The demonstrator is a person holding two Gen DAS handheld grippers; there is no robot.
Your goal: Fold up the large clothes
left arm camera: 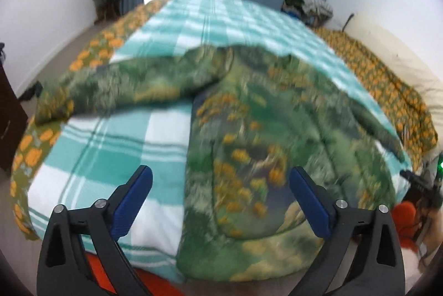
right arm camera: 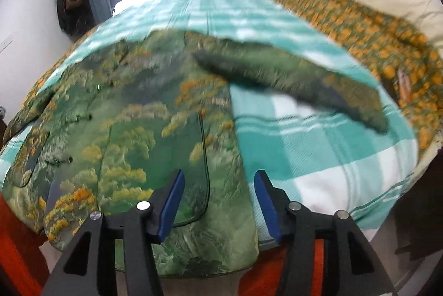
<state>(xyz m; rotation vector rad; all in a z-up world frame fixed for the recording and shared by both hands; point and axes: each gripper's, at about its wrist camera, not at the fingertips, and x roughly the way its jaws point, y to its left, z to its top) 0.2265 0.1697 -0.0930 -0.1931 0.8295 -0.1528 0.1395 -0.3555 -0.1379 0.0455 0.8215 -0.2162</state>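
Green printed jacket lies flat on the checked blanket over the bed, both sleeves spread: no fold made yet. Left tongs released, empty. Right tongs released, empty. Left view shows the 9 o'clock sleeve; right view, the 3 o'clock sleeve.

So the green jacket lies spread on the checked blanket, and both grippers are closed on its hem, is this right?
Not quite. The green jacket does lie spread on the checked blanket, but both wrist views show the left gripper and right gripper open, holding nothing.
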